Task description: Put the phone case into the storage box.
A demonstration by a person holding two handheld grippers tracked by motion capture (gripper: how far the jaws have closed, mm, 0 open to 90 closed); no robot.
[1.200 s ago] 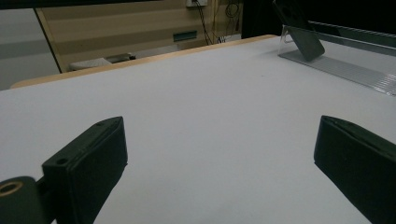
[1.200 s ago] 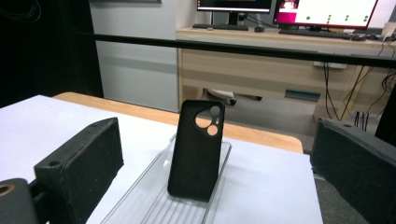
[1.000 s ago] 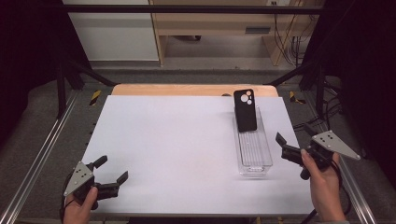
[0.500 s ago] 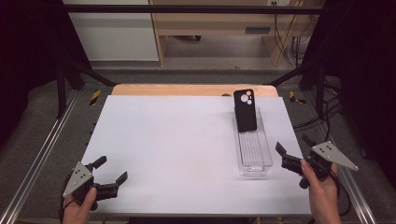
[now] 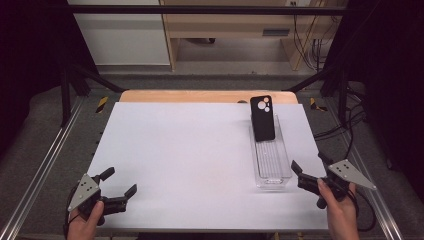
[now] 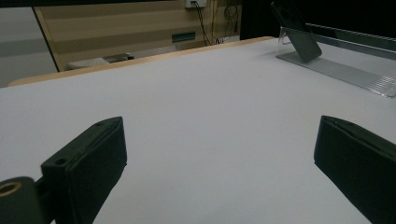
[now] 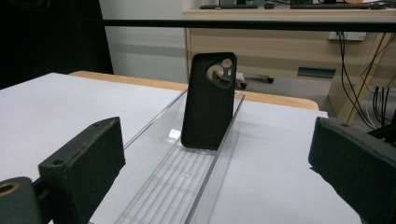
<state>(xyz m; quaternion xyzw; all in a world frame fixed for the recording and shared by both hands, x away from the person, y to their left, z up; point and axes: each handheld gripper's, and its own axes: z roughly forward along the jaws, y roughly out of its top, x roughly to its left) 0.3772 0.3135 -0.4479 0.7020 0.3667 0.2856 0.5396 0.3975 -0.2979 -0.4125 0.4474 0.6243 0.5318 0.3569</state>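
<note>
Right hand-held gripper drawn back from the tray
Right hand-held gripper [image 5: 311, 171], jaws spread, now sits nearer than before, beside the clear tray [image 5: 271, 170] holding the black phone case [image 5: 262, 119]; left hand-held gripper [image 5: 120, 183] stays spread.

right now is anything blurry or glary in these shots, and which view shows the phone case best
Right gripper view: phone case sharp, soft glare on the clear tray, near jaws blurred. Left gripper view: dim, jaws soft, case far off and cropped at the top edge. High view: even light on the table, dark surroundings, tray faint.
</note>
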